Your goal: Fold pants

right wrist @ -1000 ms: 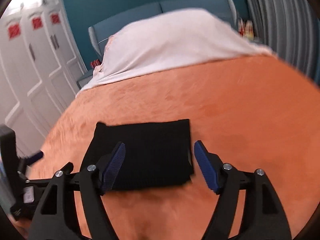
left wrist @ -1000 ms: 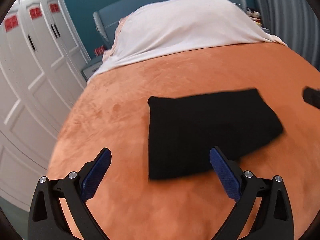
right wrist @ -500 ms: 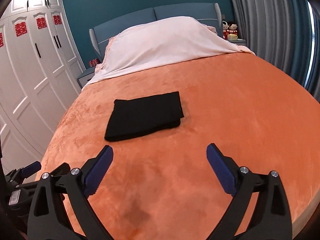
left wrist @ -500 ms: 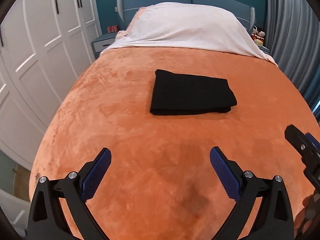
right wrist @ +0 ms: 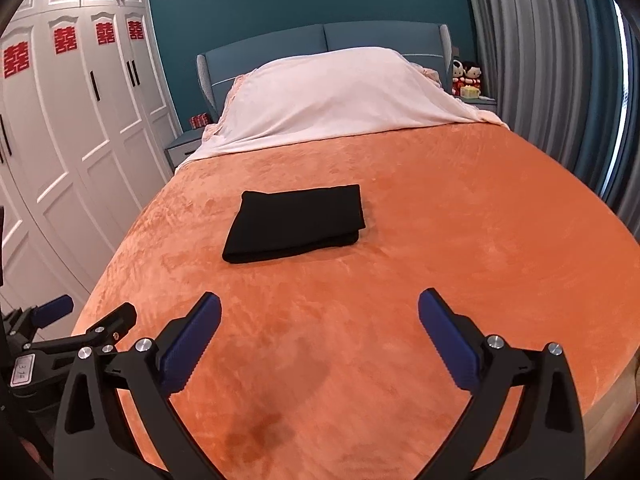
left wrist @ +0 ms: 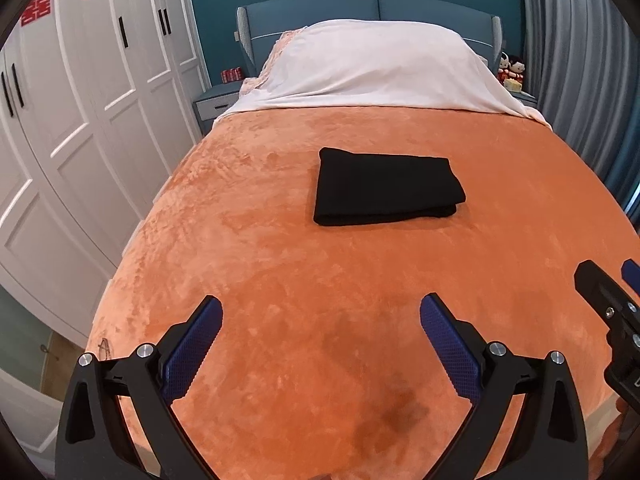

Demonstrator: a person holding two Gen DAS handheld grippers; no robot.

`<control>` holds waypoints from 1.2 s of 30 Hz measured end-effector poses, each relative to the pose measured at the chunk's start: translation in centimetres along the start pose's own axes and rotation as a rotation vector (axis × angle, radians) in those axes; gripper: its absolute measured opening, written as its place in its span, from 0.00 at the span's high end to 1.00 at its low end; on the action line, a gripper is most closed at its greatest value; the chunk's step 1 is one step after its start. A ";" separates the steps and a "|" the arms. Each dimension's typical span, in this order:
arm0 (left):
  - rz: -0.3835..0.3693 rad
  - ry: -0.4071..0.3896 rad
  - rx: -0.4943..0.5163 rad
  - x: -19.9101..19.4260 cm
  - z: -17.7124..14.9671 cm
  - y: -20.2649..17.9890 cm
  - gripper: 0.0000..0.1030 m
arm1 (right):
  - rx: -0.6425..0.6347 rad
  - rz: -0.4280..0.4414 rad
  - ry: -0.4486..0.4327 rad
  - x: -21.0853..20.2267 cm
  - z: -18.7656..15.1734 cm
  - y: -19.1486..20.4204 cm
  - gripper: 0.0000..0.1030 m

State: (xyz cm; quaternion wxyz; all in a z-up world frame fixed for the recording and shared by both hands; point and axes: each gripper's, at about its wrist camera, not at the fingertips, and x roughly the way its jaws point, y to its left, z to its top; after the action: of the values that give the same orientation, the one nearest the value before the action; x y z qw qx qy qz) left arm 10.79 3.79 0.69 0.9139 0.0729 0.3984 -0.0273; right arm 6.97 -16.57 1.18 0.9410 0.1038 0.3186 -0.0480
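Both grippers, left gripper (left wrist: 320, 340) spread and right gripper (right wrist: 320, 338) opening, empty, have backed off the folded black pants (left wrist: 386, 190) on the bed (left wrist: 280, 280); folding looks done.

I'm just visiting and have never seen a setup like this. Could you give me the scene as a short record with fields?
setting: bedroom, bed with orange blanket
pants: black pants folded into a flat rectangle, lying alone mid-bed
left gripper: left gripper open, nothing between its pads, above the near part of the blanket, apart from the pants
right gripper: right gripper jaws opening, nothing between them, also apart from the pants
head of bed: white cover over the pillows
left side: white wardrobe with red paper cuts
task state: the fold looks done
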 end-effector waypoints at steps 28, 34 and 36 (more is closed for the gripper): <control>-0.005 -0.023 -0.004 -2.2 -1.7 -0.3 0.05 | -0.029 0.002 0.004 -2.6 -1.7 0.3 0.05; -0.003 -0.021 -0.001 -2.1 -1.8 -0.3 0.05 | -0.022 -0.002 0.005 -2.7 -1.8 0.4 0.05; -0.003 -0.017 -0.003 -2.0 -1.9 -0.2 0.05 | -0.017 0.003 0.010 -2.7 -1.7 0.4 0.05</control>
State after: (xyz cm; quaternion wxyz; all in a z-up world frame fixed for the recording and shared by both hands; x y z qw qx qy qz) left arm 8.02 3.84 0.90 0.9174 0.0707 0.3905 -0.0289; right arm 3.85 -15.75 1.57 0.9403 0.0966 0.3235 -0.0435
